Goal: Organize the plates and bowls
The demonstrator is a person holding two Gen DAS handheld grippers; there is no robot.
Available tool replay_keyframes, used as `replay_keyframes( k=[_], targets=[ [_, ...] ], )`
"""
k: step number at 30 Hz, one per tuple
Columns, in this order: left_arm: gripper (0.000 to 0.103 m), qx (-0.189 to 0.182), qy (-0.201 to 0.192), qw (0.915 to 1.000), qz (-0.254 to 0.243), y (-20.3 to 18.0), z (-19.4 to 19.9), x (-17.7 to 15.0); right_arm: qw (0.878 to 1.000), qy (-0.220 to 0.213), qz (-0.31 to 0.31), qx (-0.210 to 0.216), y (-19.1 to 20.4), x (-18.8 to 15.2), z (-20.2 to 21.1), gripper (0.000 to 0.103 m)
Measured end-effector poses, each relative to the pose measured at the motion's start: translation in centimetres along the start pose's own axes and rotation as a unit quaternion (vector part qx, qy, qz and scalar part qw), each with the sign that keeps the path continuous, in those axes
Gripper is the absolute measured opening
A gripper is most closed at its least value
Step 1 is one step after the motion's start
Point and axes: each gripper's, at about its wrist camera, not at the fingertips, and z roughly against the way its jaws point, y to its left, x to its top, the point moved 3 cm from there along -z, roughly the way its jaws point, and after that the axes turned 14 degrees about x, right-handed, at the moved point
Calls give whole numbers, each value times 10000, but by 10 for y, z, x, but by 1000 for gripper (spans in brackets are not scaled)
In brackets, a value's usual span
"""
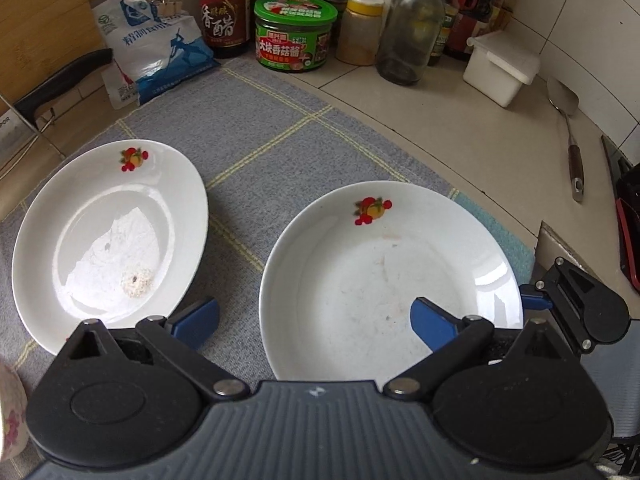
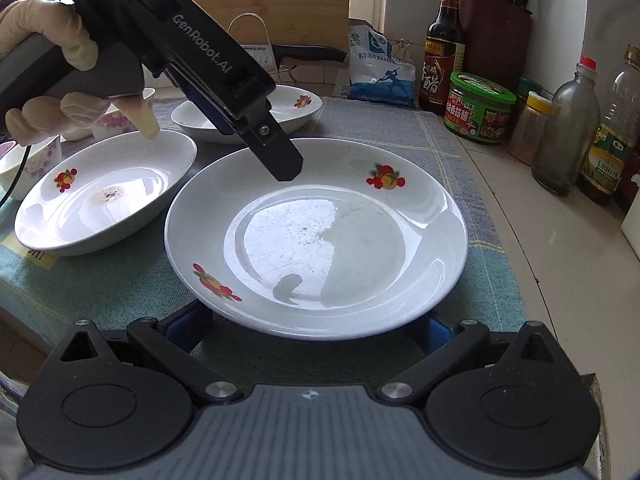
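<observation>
Two white plates with fruit prints lie on a grey-blue cloth (image 1: 256, 128). In the left wrist view the left plate (image 1: 112, 240) holds a crumb patch and the right plate (image 1: 392, 280) sits under my left gripper (image 1: 316, 320), which is open, its right finger (image 1: 432, 326) over the plate. In the right wrist view the same near plate (image 2: 316, 232) lies between my open right gripper's (image 2: 312, 332) fingers at its near rim. The left gripper's fingers (image 2: 280, 160) hang over its far rim. The crumbed plate (image 2: 104, 196) is left, a third plate (image 2: 292, 108) behind.
Floral bowls (image 2: 36, 160) stand at the far left. A salt bag (image 1: 160, 48), vinegar bottle (image 1: 224, 8), green jar (image 1: 296, 36), glass bottle (image 1: 408, 32) and white box (image 1: 500, 68) line the back wall. A spatula (image 1: 568, 128) lies right. A knife (image 1: 60, 80) rests at the left.
</observation>
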Motion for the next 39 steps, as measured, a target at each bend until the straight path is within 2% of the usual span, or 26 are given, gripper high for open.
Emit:
replay_keyframes(
  k=[12,22,31,39],
  targets=[
    [82,-434,494,9963,-548,-13,-36,21,9993,140,247,247,-12,3,2,103],
    [78,-573,646,9940,-668,-14,-47,28,9987,198,290,377,-16,7,0,103],
    [78,-643,536,9944,-652,-12,-45,32,9980,371,254,433,-19,12,-1,103],
    [78,-642,330,9958,-572,-7,-48,55,9981,365,343,358,-34,29,-3,103]
  ],
)
